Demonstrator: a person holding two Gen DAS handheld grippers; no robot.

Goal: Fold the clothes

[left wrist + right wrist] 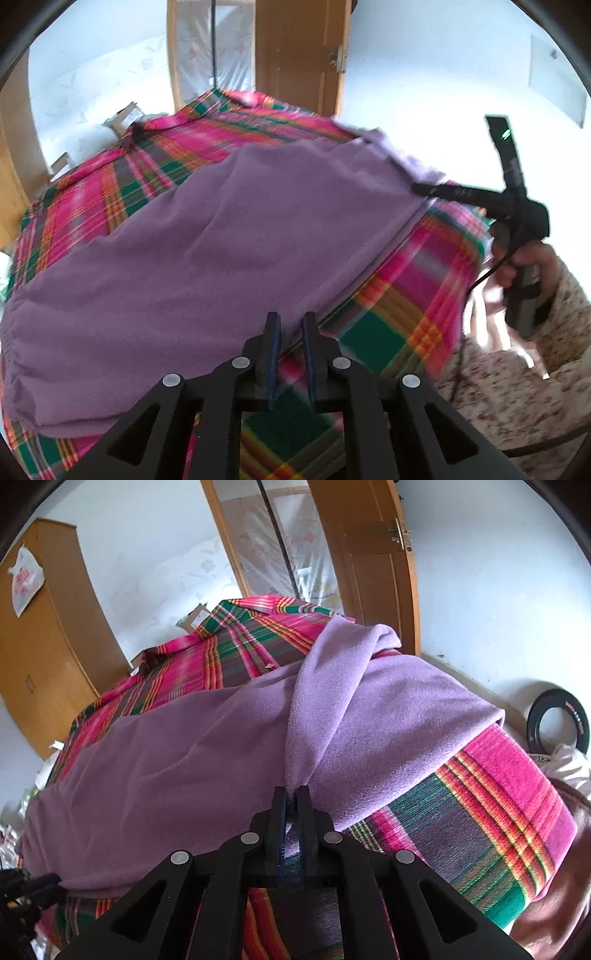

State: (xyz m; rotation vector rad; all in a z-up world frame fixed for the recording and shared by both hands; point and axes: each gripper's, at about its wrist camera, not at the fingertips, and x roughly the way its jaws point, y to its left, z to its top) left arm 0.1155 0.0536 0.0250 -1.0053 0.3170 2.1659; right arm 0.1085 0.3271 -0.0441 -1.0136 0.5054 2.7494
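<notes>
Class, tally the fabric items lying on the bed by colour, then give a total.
Purple fleece garment: 1
Pink, green and orange plaid woven bedspread: 1
Total: 2

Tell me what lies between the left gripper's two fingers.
In the left wrist view, the left gripper frames only the plaid bedcover; the purple fleece garment edge lies just beyond.
</notes>
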